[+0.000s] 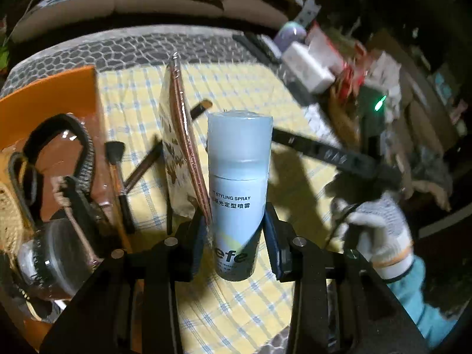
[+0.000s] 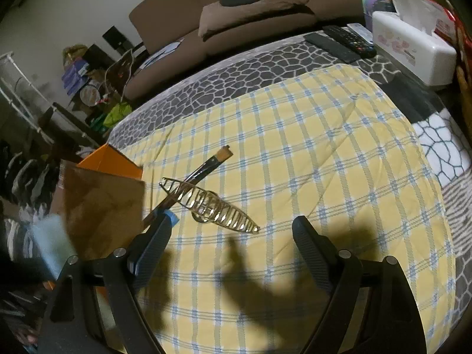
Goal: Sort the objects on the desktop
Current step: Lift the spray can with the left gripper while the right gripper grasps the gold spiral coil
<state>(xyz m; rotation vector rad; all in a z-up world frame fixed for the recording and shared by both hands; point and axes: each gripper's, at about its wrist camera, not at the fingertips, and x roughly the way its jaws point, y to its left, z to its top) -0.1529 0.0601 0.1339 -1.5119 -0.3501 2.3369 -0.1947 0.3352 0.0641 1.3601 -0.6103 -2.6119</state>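
Honestly, the left gripper point(image 1: 236, 236) has the pale blue cylindrical styling-spray can point(image 1: 237, 194) pinned between its two black pads, squeezing the lower half of the body just below the printed label, with the translucent cap sticking up and away from the camera. A flat, patterned zip pouch with a coppery edge point(image 1: 180, 153) looks wedged in on the left pad's side too, though I can't tell if it's really gripped or just leaning there. The can is smooth, stiff metal, probably light-ish, and my guess is it'll slip or swing if held too loosely, so a mid-body hold is the sensible spot, not the cap, which could pop off. Out to the left sits the orange cardboard box point(image 1: 59, 88), already holding a black-and-grey headband point(image 1: 85, 153) and a round hairbrush point(image 1: 56, 253), so that looks like the drop zone. Over on the other side, the right gripper point(image 2: 233, 242) hangs with its jaws wide apart and nothing between them, above the yellow-and-blue checked cloth point(image 2: 324, 147). Just beyond its fingertips lies the gold metal claw-style hair clip point(image 2: 212, 206), thin, springy and a bit fiddly, best pinched across its middle. A dark-handled flat makeup brush point(image 2: 206, 165) lies underneath it, running to the far side.
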